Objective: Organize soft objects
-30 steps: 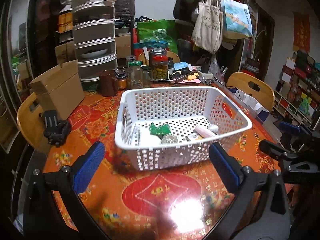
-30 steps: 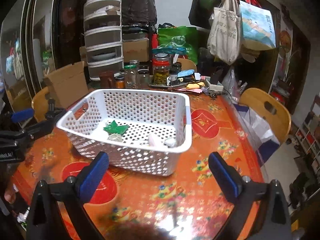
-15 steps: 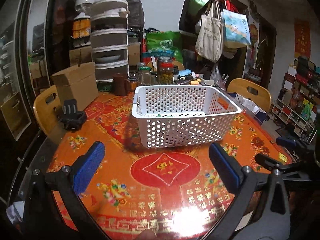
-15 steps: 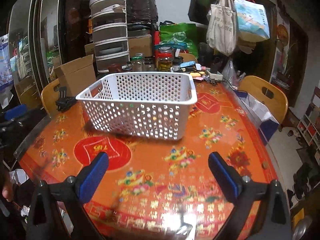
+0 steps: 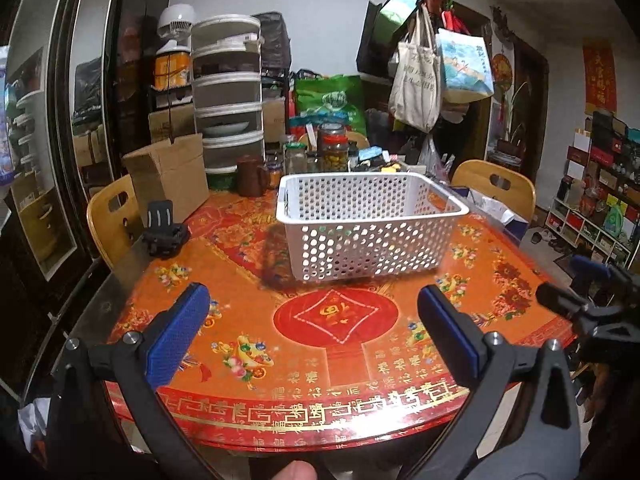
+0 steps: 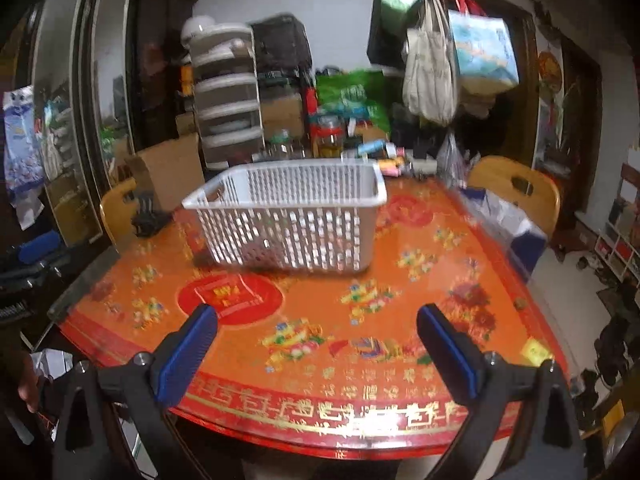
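A white perforated basket (image 5: 372,224) stands on the orange-red patterned table (image 5: 336,320); it also shows in the right wrist view (image 6: 292,224). Its contents are hidden behind its wall, apart from green specks through the holes. My left gripper (image 5: 312,328) is open and empty, held back over the table's near edge. My right gripper (image 6: 316,344) is open and empty, also near the table's front edge. The right gripper shows at the right edge of the left wrist view (image 5: 588,300). The right wrist view is motion-blurred.
A cardboard box (image 5: 168,176), a black clamp-like object (image 5: 164,232), a brown mug (image 5: 250,176) and glass jars (image 5: 332,152) sit at the back of the table. Wooden chairs (image 5: 496,188) stand around it. Bags hang from a coat stand (image 5: 432,72).
Both grippers have pulled back and lowered away from the basket, which now looks smaller and is seen side-on. Its contents are no longer visible. Both stay open.
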Motion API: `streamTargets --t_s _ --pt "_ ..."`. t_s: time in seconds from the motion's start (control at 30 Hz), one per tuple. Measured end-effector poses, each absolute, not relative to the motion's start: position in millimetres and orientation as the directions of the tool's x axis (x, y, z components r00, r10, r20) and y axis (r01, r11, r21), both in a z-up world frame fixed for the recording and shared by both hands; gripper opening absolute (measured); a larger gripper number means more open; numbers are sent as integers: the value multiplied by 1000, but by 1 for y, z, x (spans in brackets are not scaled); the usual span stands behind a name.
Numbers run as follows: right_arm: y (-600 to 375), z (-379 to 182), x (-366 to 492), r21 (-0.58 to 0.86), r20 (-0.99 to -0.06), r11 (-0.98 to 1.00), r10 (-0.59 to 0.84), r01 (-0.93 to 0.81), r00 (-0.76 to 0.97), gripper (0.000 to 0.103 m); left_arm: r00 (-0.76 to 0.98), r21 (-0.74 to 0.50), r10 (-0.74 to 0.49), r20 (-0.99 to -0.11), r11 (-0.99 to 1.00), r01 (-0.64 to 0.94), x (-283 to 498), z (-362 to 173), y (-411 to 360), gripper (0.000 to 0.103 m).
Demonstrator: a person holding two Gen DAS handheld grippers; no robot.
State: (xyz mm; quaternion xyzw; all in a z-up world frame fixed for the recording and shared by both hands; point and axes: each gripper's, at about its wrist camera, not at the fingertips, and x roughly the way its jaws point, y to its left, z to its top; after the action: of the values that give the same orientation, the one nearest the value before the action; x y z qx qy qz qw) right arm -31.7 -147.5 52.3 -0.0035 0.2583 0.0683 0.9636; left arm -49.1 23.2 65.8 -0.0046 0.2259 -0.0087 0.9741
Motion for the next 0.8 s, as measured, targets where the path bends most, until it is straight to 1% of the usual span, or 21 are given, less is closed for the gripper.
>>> streamTargets --t_s 0.07,0.17,0.23,0.33,0.43,0.8 --pt "-146 65 -40 19 -473 990 133 -141 871 103 900 0 -19 -436 1000 22 -54 72 17 103" --pt "-144 82 -50 23 -448 988 147 -153 882 103 896 6 -27 -442 999 33 -54 79 11 103" --pt "-144 89 -50 14 -467 987 150 -162 872 103 890 1 -39 -455 999 45 -52 82 8 103" --pt "-146 94 -47 -21 -491 991 107 -135 865 103 883 0 -52 -466 998 59 -48 87 3 103" --pt "-148 96 -44 -42 -488 993 77 -112 870 103 884 6 -43 -466 999 52 -46 90 1 103" --pt "-149 88 -33 -15 -505 993 95 -118 858 103 877 -18 -46 -478 999 43 -41 87 12 103"
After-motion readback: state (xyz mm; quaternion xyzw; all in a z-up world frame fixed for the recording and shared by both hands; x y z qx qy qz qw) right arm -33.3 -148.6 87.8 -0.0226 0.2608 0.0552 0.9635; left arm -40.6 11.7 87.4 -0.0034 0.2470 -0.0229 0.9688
